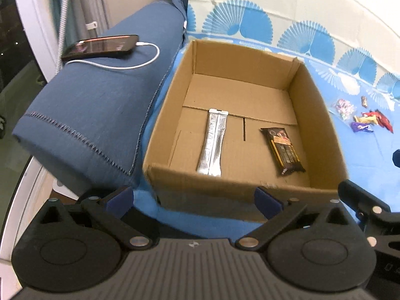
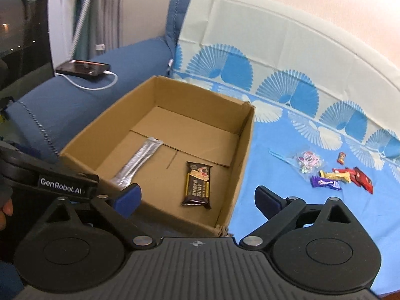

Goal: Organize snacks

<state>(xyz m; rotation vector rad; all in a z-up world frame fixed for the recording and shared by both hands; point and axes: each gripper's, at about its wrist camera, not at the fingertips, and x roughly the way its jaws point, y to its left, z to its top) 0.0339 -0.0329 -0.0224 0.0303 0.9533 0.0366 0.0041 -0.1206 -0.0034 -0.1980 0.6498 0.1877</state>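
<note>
An open cardboard box (image 1: 317, 115) (image 2: 246, 145) sits on the blue sheet. Inside lie a silver stick packet (image 1: 212, 142) (image 2: 138, 162) and a dark brown snack bar (image 1: 282, 147) (image 2: 197, 185). To its right on the sheet lies a small pile of snacks: a clear candy bag (image 1: 343, 107) (image 2: 308, 161), a purple wrapper (image 1: 361, 127) (image 2: 325, 182), a yellow one (image 2: 335, 176), red ones (image 1: 382, 120) (image 2: 362, 178) and a small brown candy (image 1: 364, 101) (image 2: 341, 157). My left gripper (image 1: 193, 201) is open and empty before the box's near wall. My right gripper (image 2: 197, 198) is open and empty over the box's near right corner.
A blue sofa armrest (image 1: 95, 105) (image 2: 75, 100) left of the box carries a phone (image 1: 100, 46) (image 2: 82, 67) on a white charging cable (image 1: 130, 66). A patterned blue and white sheet (image 1: 362, 175) (image 2: 287, 200) covers the seat and backrest. The left gripper's body (image 2: 50, 180) shows at left.
</note>
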